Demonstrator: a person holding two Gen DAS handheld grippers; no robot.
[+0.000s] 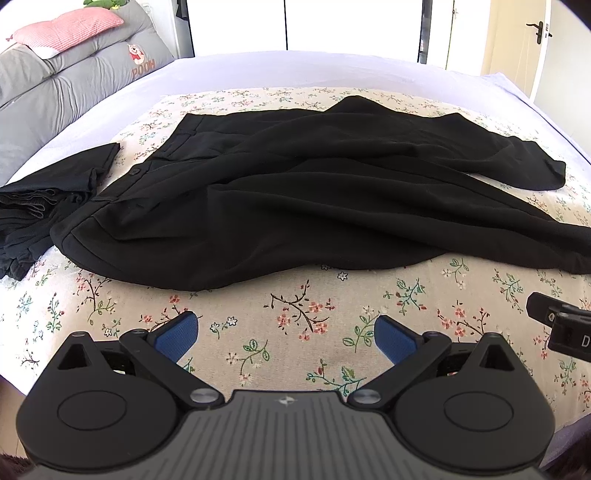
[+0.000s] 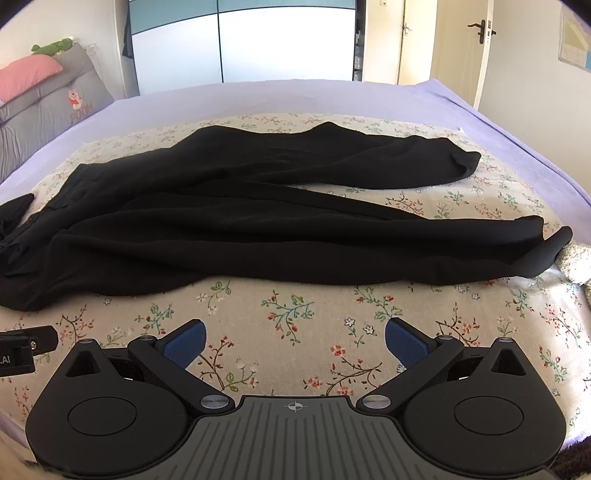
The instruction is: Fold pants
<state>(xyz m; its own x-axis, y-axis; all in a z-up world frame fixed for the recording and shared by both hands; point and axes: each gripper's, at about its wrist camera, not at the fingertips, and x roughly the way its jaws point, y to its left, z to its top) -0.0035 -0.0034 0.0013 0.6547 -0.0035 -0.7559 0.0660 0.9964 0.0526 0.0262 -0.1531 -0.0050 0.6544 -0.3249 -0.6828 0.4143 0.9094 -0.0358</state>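
Note:
Black pants lie spread and rumpled on the floral cloth on the bed, waistband to the left, two legs running right. In the right wrist view the pants show both leg ends at the right. My left gripper is open and empty, above the cloth just in front of the pants. My right gripper is open and empty, also in front of the pants, to the right of the left one. Part of the right gripper shows at the left view's right edge.
A pile of folded black clothes lies left of the pants. Grey cushions and a pink pillow stand at the back left. The lilac bed sheet surrounds the floral cloth. A speckled object lies at the right edge.

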